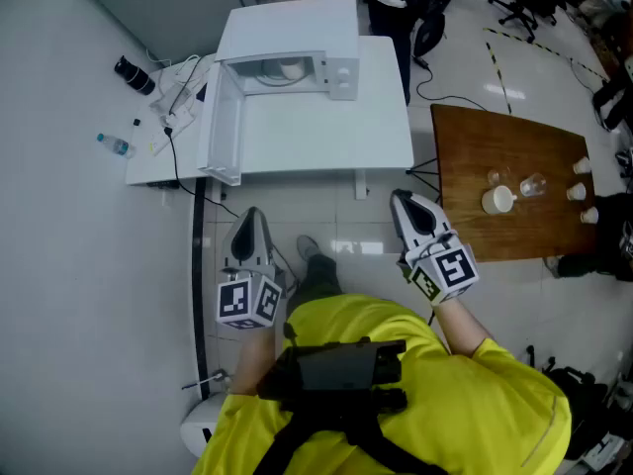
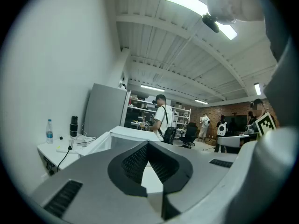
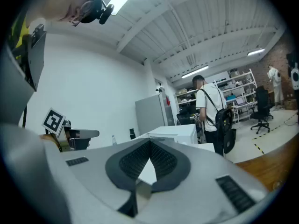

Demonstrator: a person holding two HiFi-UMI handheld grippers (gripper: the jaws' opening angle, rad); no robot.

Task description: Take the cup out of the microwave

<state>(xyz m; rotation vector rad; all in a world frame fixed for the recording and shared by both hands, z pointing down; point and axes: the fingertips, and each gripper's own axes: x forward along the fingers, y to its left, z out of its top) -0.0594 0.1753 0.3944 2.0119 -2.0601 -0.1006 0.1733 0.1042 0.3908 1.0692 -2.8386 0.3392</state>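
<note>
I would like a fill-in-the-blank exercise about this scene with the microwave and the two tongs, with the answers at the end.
1. The door of the microwave stands ___.
2. The cup sits ___ the microwave.
3. The left tongs and the right tongs are both shut and hold ___.
Missing words: open; inside; nothing.

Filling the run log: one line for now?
stage: pre-reach | white box microwave: door open, pale cup inside | left claw: shut, empty | right claw: shut, empty
</note>
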